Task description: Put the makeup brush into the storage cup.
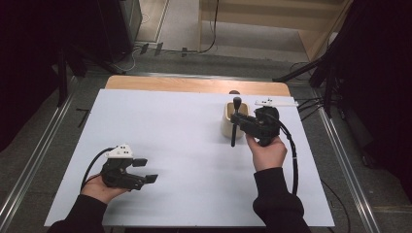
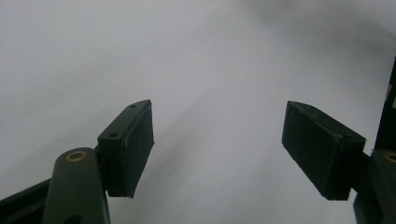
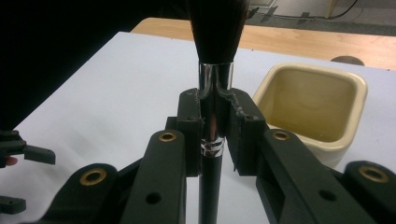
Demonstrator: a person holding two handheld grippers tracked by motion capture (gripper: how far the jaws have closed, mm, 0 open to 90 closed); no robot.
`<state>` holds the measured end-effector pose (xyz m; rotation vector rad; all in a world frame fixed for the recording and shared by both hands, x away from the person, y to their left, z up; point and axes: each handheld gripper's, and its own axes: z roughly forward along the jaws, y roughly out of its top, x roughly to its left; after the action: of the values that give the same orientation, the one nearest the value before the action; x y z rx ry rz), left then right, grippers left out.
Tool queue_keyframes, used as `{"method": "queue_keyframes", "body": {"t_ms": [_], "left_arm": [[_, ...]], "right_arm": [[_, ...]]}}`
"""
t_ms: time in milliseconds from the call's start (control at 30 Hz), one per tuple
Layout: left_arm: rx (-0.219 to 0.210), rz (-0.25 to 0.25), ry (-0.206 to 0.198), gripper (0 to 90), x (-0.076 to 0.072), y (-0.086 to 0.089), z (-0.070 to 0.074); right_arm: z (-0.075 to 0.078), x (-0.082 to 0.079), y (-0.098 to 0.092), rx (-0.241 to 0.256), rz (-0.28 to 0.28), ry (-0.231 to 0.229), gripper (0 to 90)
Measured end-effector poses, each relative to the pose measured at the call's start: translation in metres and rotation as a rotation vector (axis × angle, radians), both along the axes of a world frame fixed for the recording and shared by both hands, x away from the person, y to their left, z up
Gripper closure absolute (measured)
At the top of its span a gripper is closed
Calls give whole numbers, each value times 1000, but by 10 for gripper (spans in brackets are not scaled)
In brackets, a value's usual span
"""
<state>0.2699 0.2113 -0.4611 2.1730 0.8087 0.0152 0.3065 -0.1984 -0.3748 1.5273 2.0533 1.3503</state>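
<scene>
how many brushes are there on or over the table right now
1. The brush is clamped upright in the right hand-held gripper, bristles up, just beside the cream pot at the far right of the table. The pot's inside looks empty.

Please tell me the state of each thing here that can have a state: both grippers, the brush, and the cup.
Left gripper: open, holds nothing, low over the white table cover.
Right gripper: shut on the brush.
Brush: upright, bristles up, clamped at its silver ferrule, beside the cup.
Cup: upright on the cover, looks empty inside.
</scene>
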Motion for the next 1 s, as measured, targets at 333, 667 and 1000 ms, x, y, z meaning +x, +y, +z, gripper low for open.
{"method": "queue_keyframes", "body": {"t_ms": [333,667,1000], "left_arm": [[7,-4,0,257,0,0,0],[5,-4,-2,257,-1,-1,-1],[6,-5,-2,257,-1,-1,-1]], "right_arm": [[10,8,-2,-8,-18,-16,776],[28,19,-4,-25,-36,-46,776],[35,30,-5,-39,-48,-59,776]]}}
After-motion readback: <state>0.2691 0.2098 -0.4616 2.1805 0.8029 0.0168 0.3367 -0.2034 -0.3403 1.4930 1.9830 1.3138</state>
